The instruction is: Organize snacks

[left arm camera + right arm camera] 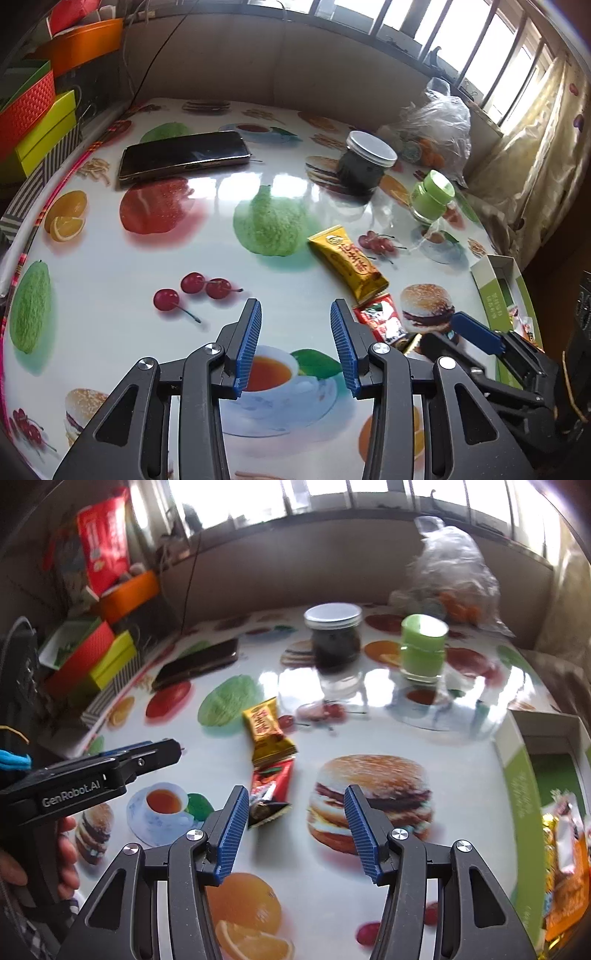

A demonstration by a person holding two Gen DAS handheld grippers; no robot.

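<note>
Gold packet (349,263) lies flat on fruit-print table (110,251), writing up, near table's middle. Red packet (382,320) touches its near end; small dark wrapper (266,809) just below that. Green box (517,775) at right edge holds more snacks (565,871). Left gripper (295,343) tilted down over table, jaws spread, empty. Right gripper (293,830) likewise angled down, jaws wide apart, nothing between, dark wrapper just beside its left finger.

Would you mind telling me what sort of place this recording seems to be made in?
Probably a home, at a dining or kitchen table by a window: its glossy cover is printed with fruit and burgers, a phone and lidded jars stand on it, and a curtain hangs beside barred windows.
</note>
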